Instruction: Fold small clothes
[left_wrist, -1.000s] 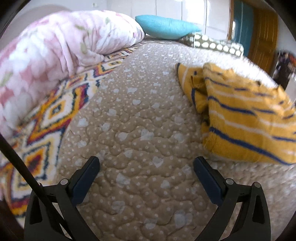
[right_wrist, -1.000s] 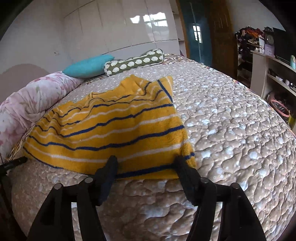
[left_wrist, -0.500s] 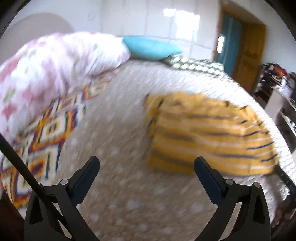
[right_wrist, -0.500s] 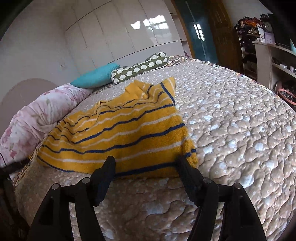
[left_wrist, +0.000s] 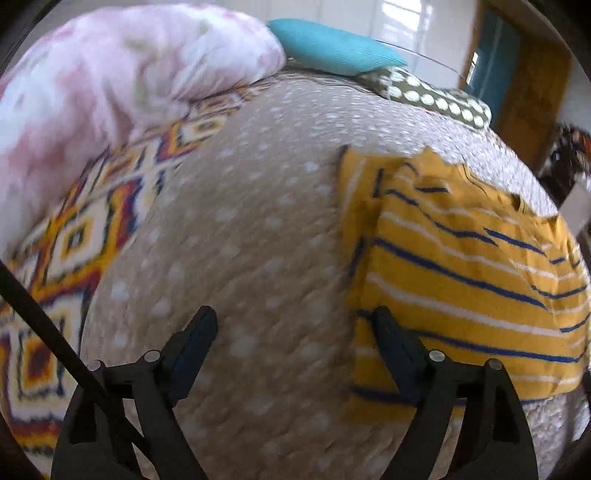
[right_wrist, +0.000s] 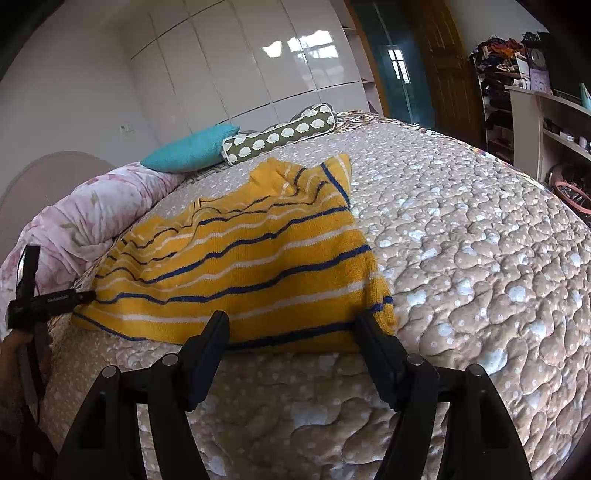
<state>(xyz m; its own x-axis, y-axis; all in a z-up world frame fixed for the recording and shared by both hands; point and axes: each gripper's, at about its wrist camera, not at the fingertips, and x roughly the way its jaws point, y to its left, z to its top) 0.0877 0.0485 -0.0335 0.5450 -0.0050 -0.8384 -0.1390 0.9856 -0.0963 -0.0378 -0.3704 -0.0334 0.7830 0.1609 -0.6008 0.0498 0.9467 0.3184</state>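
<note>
Both jaws stand apart, nothing pinched. L gripper (left_wrist: 291, 328) has just been closing a bit but is still wide, only quilt (left_wrist: 240, 258) between its fingers; its right finger overlaps the sweater (left_wrist: 461, 280) edge in view, contact unclear. R gripper (right_wrist: 291, 332) is released too, fingers straddling the sweater's near hem, tips at or just short of it.

Sweater: mustard-yellow knit w/ blue and white stripes, lying on the quilt, part folded, rumpled toward the far end. In L view it sits at 3 o'clock; in R view it's centre, running off toward 10 o'clock.

L gripper points steeply down at the bed. R gripper is tilted down less, low over the quilt. In R view the L gripper shows at 9 o'clock by the sweater's left corner.

Pink duvet (left_wrist: 110, 92), teal pillow (right_wrist: 192, 147), spotted bolster (right_wrist: 280, 133) at the far end.
</note>
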